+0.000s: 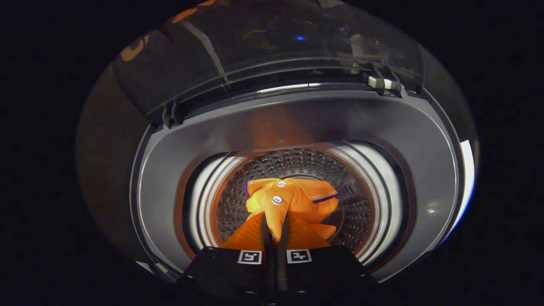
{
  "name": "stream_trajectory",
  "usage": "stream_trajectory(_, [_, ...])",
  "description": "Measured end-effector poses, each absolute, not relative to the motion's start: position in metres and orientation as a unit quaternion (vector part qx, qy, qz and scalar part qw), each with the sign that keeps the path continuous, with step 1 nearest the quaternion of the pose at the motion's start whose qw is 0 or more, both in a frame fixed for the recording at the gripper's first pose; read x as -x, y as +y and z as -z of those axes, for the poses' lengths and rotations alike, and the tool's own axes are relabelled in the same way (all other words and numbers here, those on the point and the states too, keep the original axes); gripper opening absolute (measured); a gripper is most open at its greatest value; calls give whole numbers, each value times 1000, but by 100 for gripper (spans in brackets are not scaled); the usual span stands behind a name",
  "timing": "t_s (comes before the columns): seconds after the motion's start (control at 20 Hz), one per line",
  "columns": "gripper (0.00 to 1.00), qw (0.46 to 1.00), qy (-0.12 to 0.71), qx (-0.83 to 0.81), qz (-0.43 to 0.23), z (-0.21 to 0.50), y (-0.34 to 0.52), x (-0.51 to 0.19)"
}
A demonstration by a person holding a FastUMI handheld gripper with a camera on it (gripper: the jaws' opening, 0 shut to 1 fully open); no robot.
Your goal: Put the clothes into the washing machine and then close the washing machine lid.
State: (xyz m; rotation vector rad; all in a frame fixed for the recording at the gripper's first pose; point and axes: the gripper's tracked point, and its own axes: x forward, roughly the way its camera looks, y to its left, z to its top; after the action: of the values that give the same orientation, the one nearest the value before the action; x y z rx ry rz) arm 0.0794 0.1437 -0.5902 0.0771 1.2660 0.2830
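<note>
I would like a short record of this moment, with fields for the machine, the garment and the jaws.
machine: washing machine, seen from above, drum exposed
lid: lid raised, standing behind the opening
garment: orange shirt with white buttons, hanging over the drum
gripper: gripper with jaws closed on a fold of the shirt
step left: release the shirt, then shut the lid

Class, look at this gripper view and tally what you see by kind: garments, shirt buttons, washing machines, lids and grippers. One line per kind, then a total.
Garments: 1, the orange shirt, pinched between the fingers of the gripper
Shirt buttons: 2
Washing machines: 1
Lids: 1, raised
Grippers: 1
Total: 6
</note>
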Motion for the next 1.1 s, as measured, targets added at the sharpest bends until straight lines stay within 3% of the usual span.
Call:
stream_trajectory(0.35, [8, 766, 627, 8, -144, 603, 150, -83])
stream_trajectory(0.65, [9, 752, 649, -1, -116, 609, 142, -81])
stream_trajectory(0.9, [23, 761, 639, 1, -110, 607, 139, -85])
stream_trajectory(1.1, [99, 762, 636, 43, -113, 605, 125, -80])
